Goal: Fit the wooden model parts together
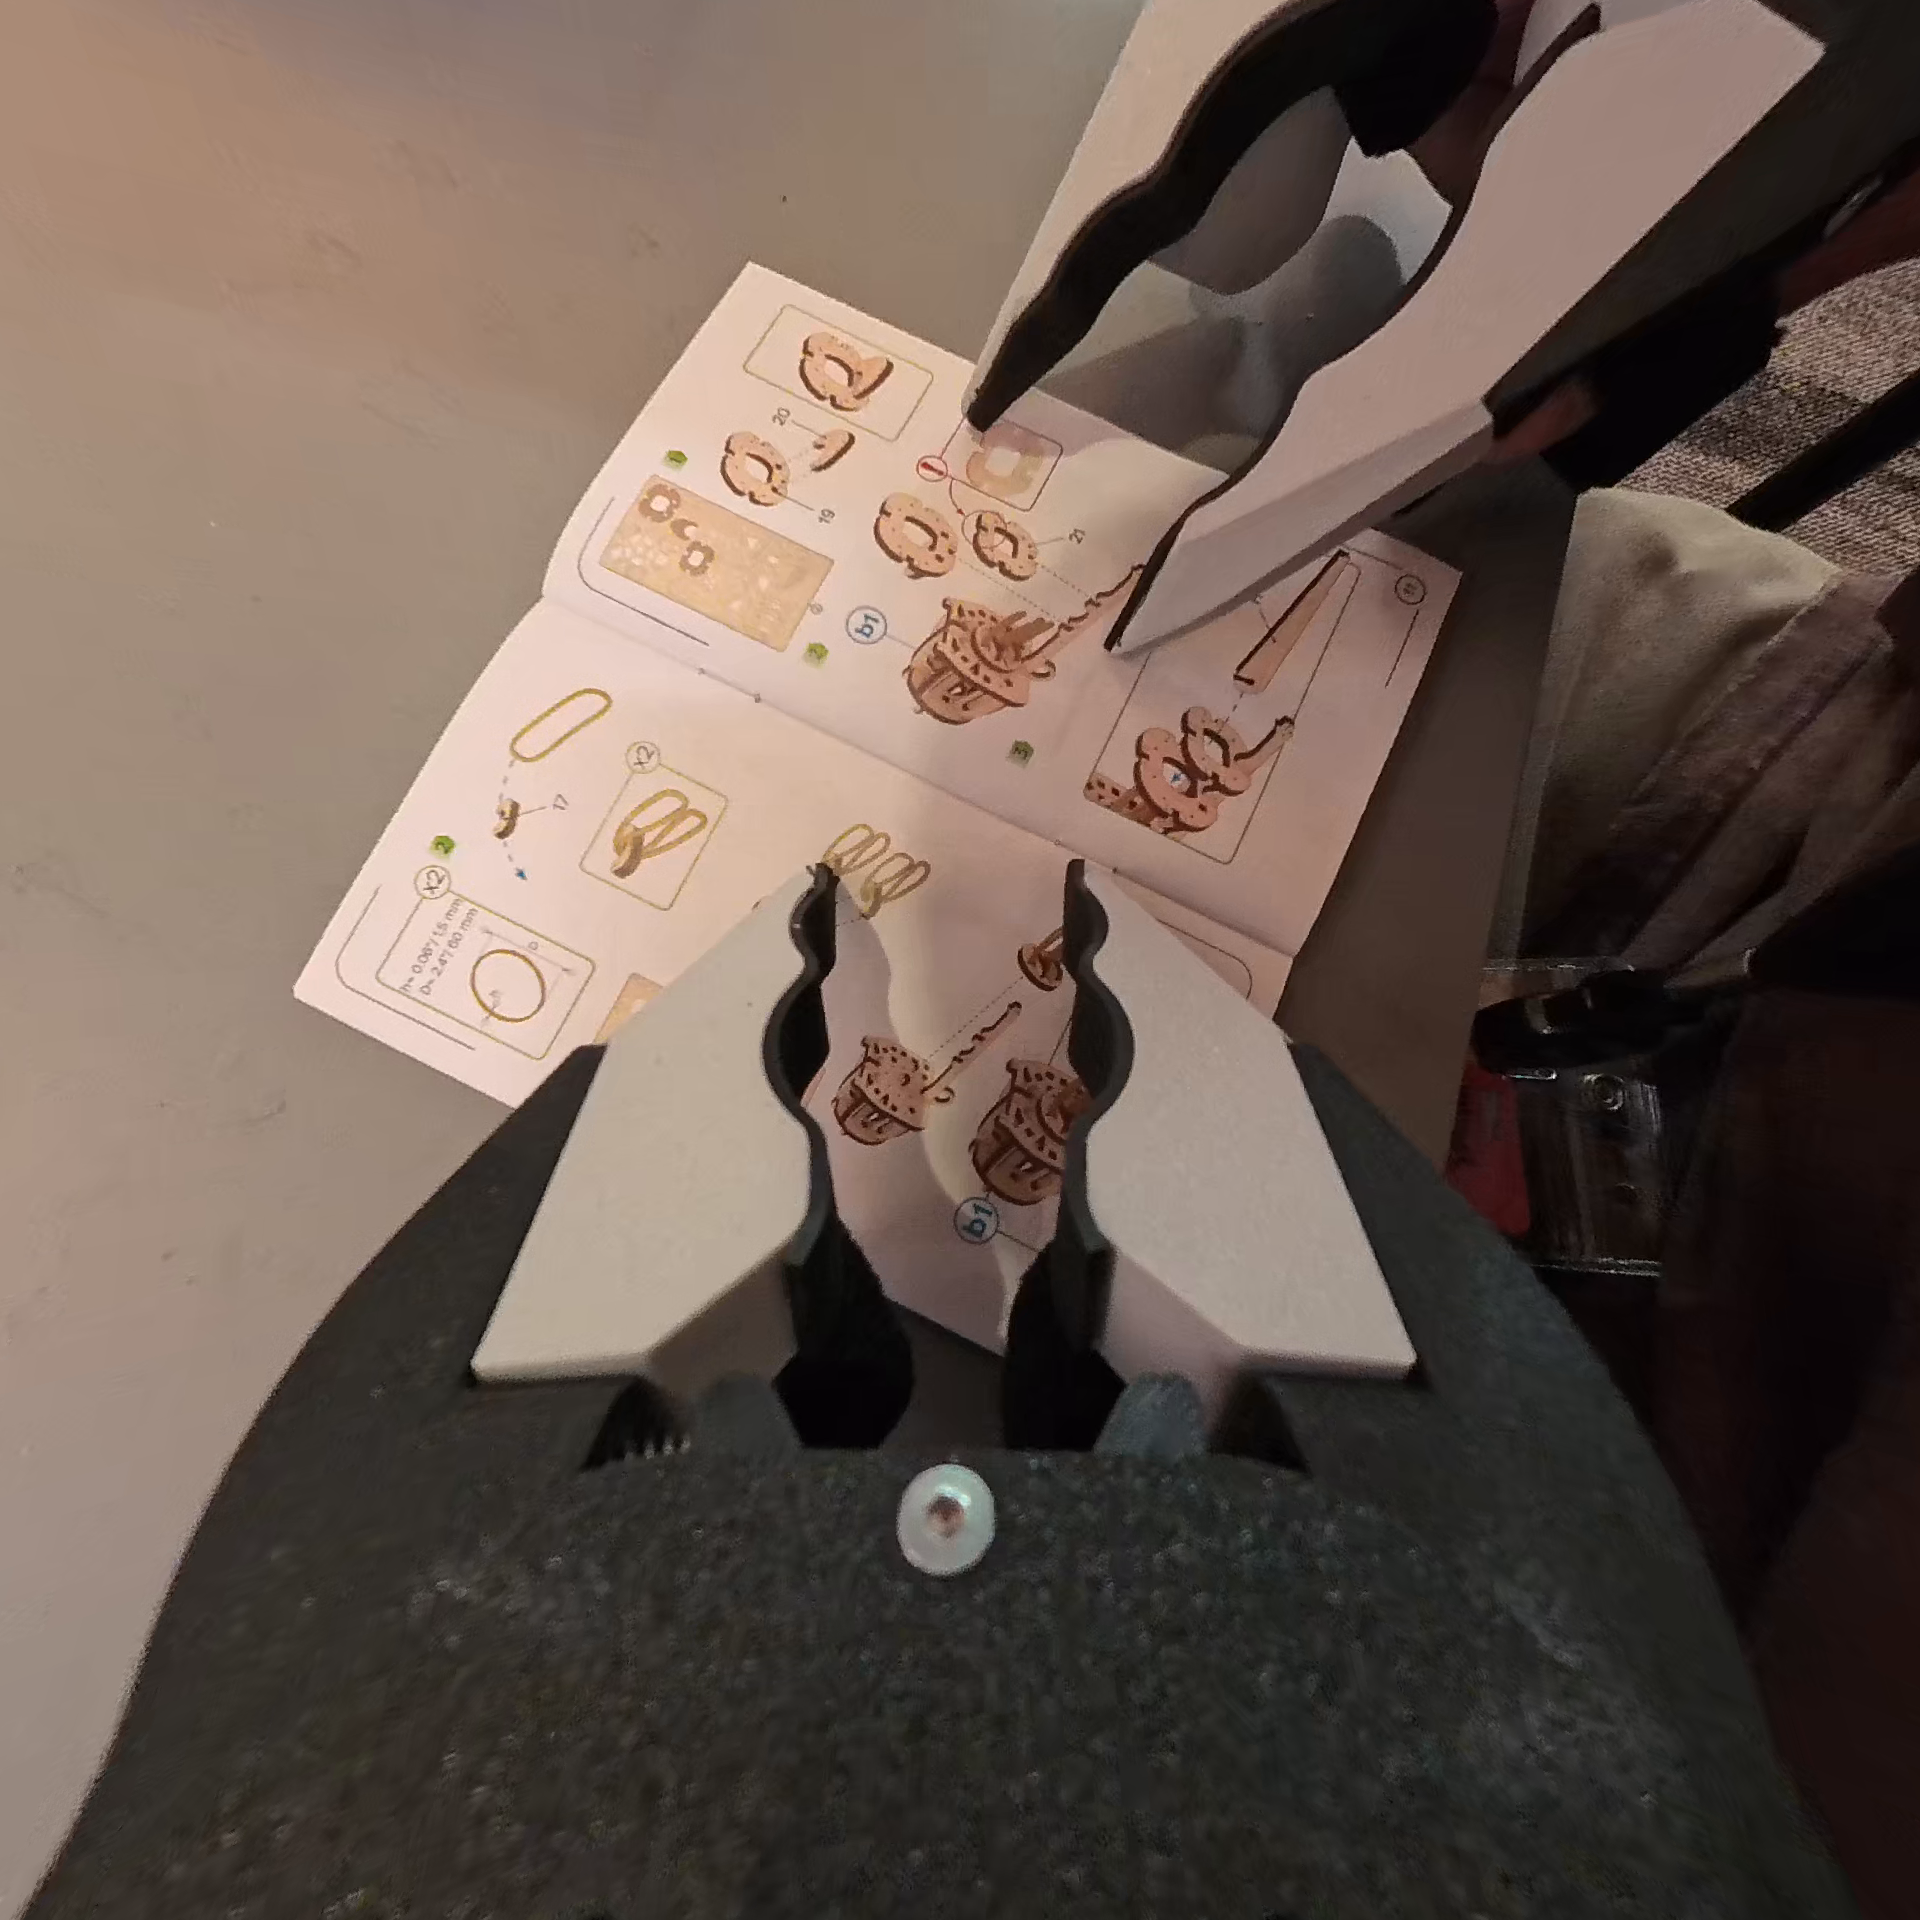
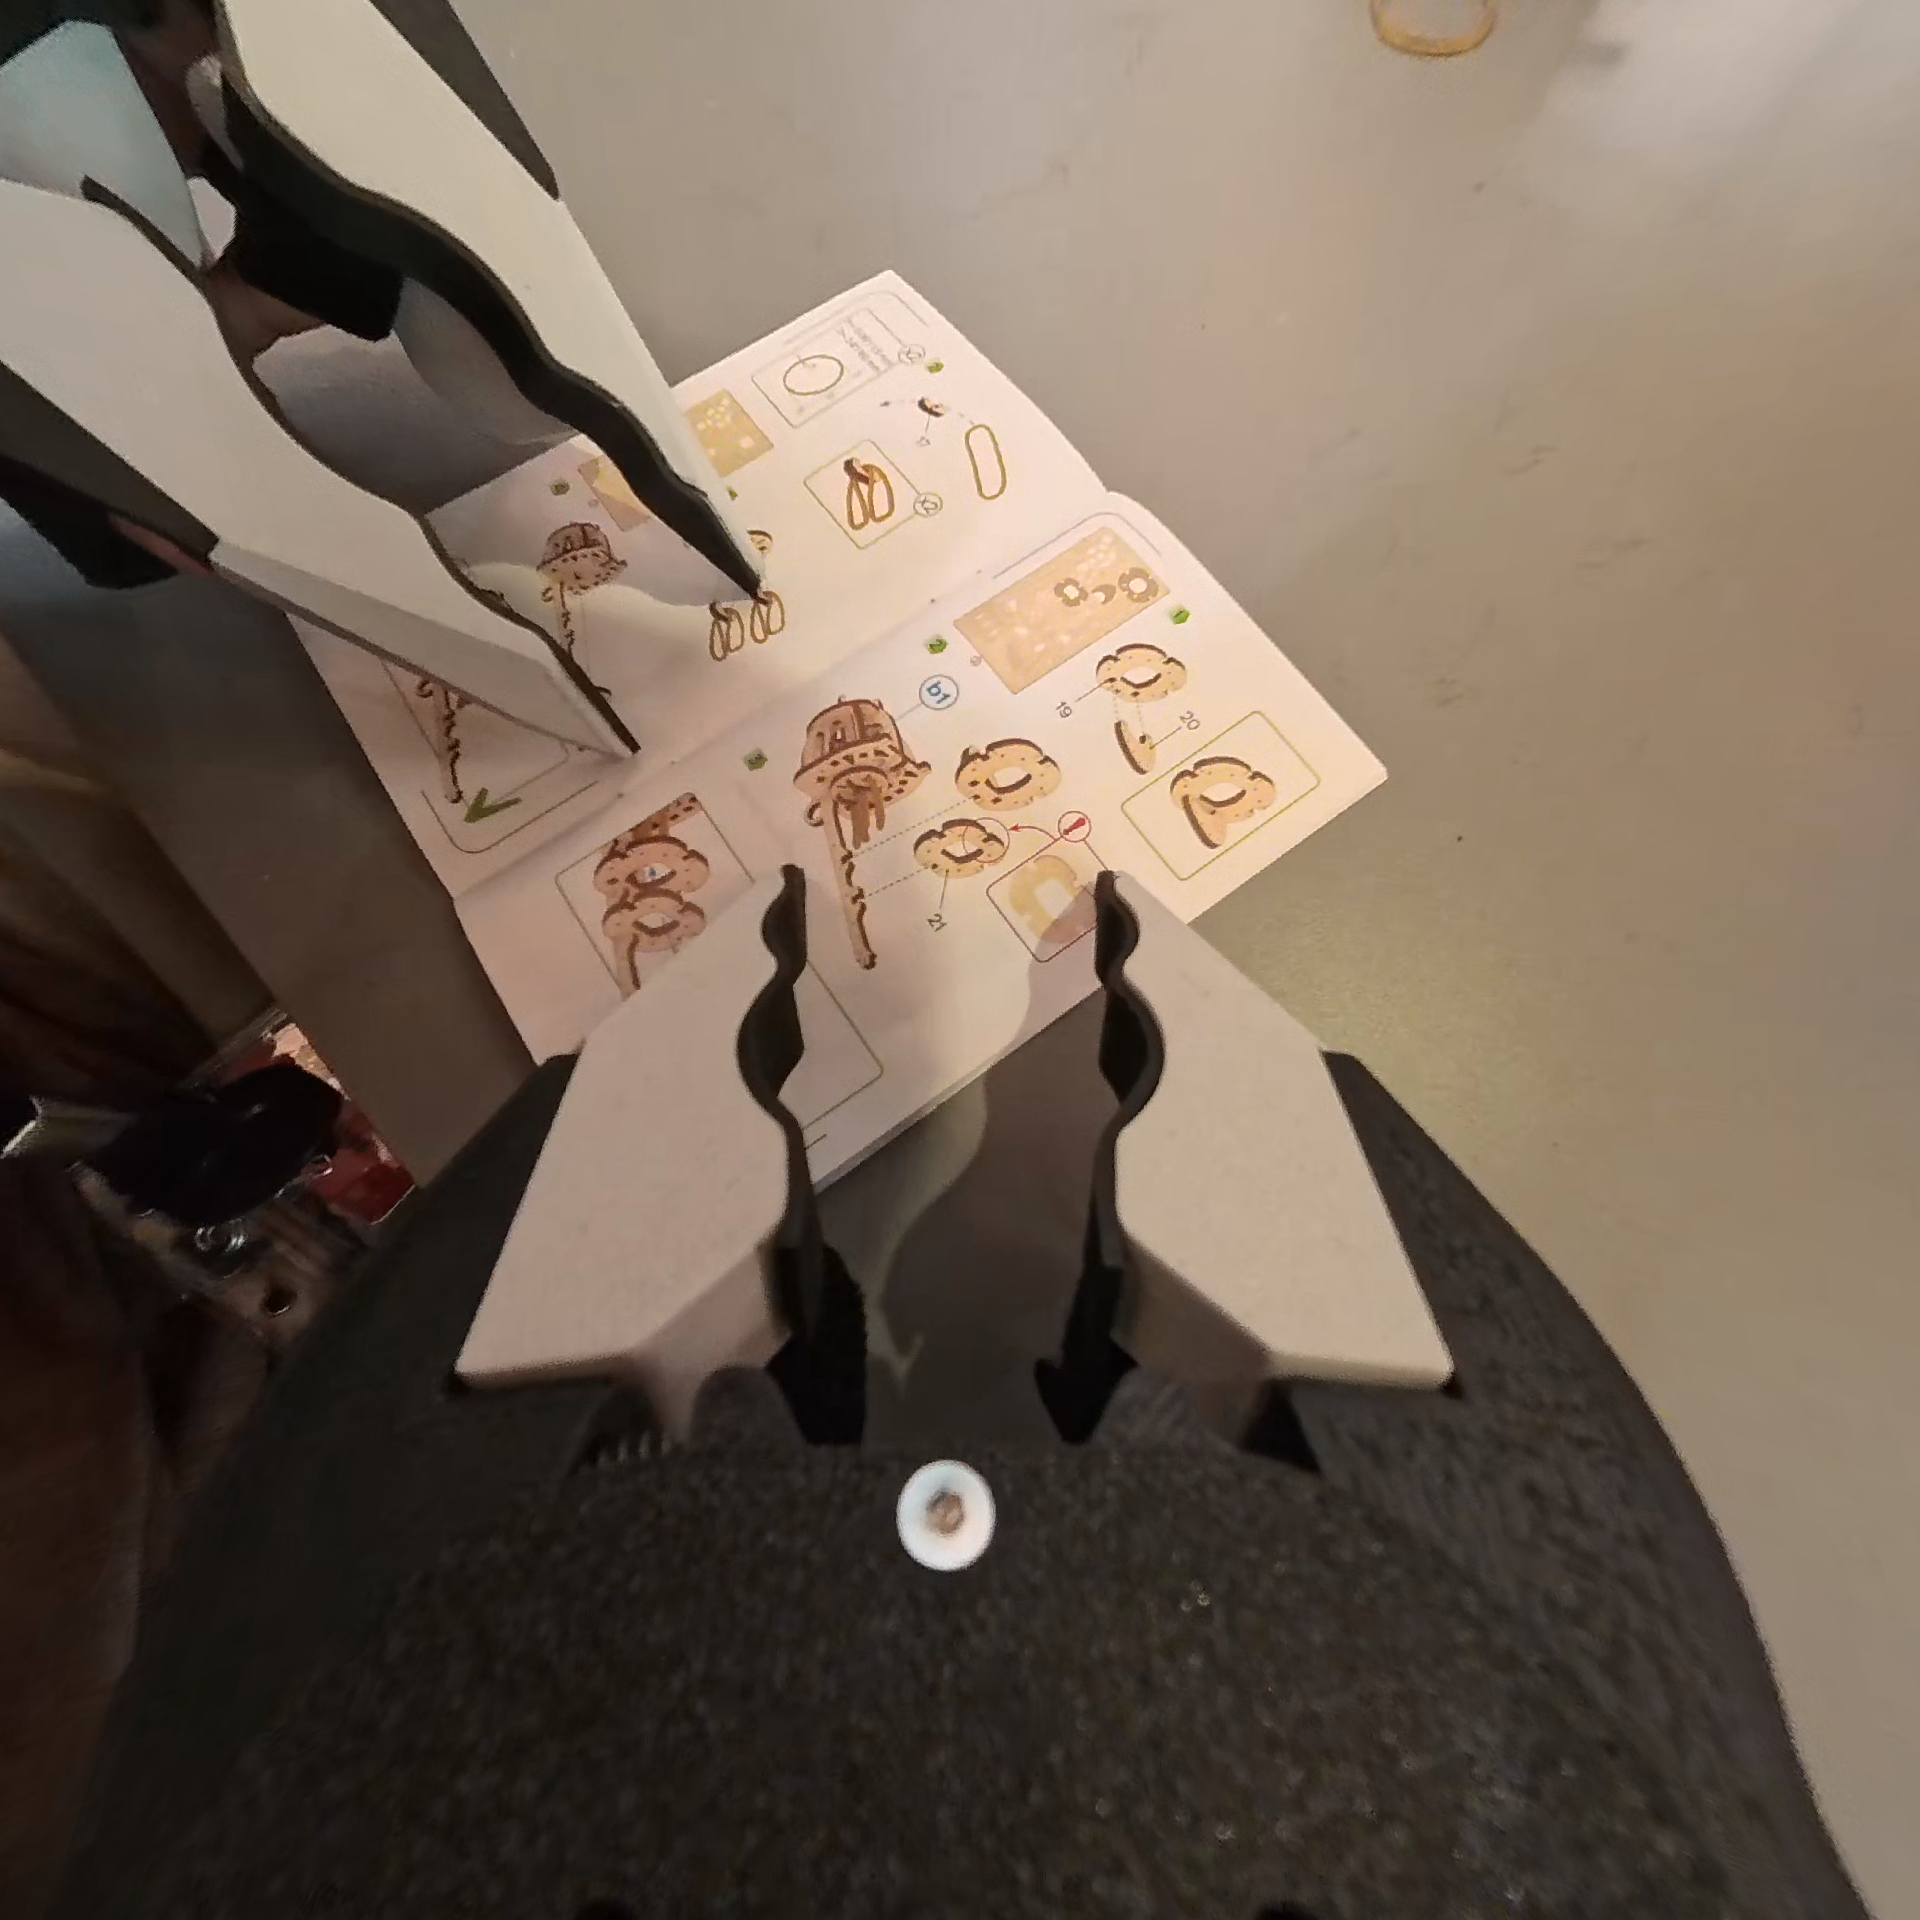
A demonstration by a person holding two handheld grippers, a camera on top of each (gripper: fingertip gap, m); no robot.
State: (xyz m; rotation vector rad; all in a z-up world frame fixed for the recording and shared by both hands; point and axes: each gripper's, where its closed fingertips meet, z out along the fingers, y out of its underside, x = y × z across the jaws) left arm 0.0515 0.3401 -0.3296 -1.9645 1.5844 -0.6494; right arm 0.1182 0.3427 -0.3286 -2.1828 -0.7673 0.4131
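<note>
An open instruction booklet (image 1: 727, 644) with drawings of wooden model parts lies flat on the pale table; it also shows in the right wrist view (image 2: 1039, 665). My left gripper (image 1: 948, 878) is open and empty, its tips over the booklet's near page. My right gripper (image 2: 948, 883) is open and empty over the other page. Each gripper shows in the other's view, the right one (image 1: 1044, 530) at the upper right, the left one (image 2: 691, 665) at the upper left, both with tips close to the paper. No real wooden parts are in view.
A yellowish rubber band (image 2: 1434, 26) lies on the table (image 2: 1558, 520) at the far top edge. The table's edge (image 1: 1496, 831) runs just beyond the booklet. Past it are fabric (image 1: 1662, 644) and dark metal clutter (image 1: 1558, 1091). The yellowish rubber band (image 2: 1434, 26) is about equally far from each gripper, around 25 cm.
</note>
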